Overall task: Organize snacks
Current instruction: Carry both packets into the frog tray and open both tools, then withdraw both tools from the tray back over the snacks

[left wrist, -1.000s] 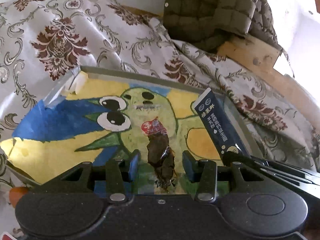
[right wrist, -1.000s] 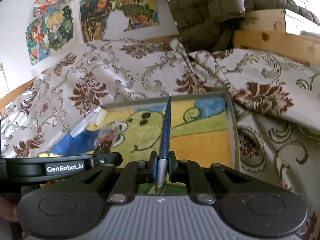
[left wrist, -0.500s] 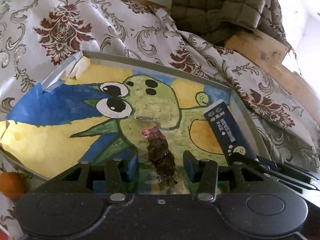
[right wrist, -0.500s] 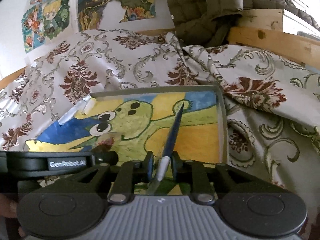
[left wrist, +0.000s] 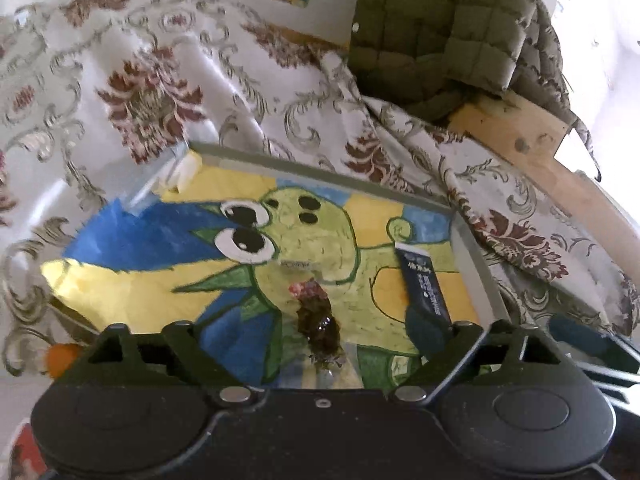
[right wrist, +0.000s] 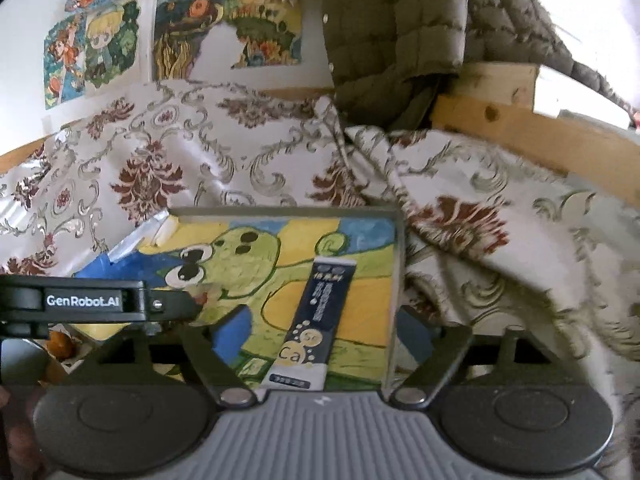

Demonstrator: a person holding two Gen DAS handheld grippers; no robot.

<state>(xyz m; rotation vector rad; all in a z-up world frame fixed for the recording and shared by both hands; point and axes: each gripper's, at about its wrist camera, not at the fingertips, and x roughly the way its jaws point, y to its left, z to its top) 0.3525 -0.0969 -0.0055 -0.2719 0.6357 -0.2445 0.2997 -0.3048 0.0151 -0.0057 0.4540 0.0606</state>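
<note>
A clear tray (left wrist: 320, 168) with a painted green cartoon picture on its floor lies on the patterned cloth. A dark brown snack in a clear wrapper with a red end (left wrist: 318, 322) lies on the tray floor between the wide-open jaws of my left gripper (left wrist: 320, 336). A dark blue stick packet (right wrist: 318, 316) lies flat on the tray near its right wall (right wrist: 396, 280), between the wide-open jaws of my right gripper (right wrist: 320, 340). The packet also shows in the left wrist view (left wrist: 426, 280). The left gripper's body (right wrist: 84, 302) shows at the left of the right wrist view.
Rumpled floral cloth (right wrist: 200, 152) surrounds the tray. An olive quilted jacket (right wrist: 392, 28) hangs over a wooden frame (right wrist: 520, 128) behind. An orange fruit (left wrist: 62, 356) lies left of the tray. Drawings (right wrist: 100, 40) hang on the wall.
My right gripper opened and let go of the blue packet, which now lies flat in the tray. My left gripper opened wider; the brown snack rests on the tray floor.
</note>
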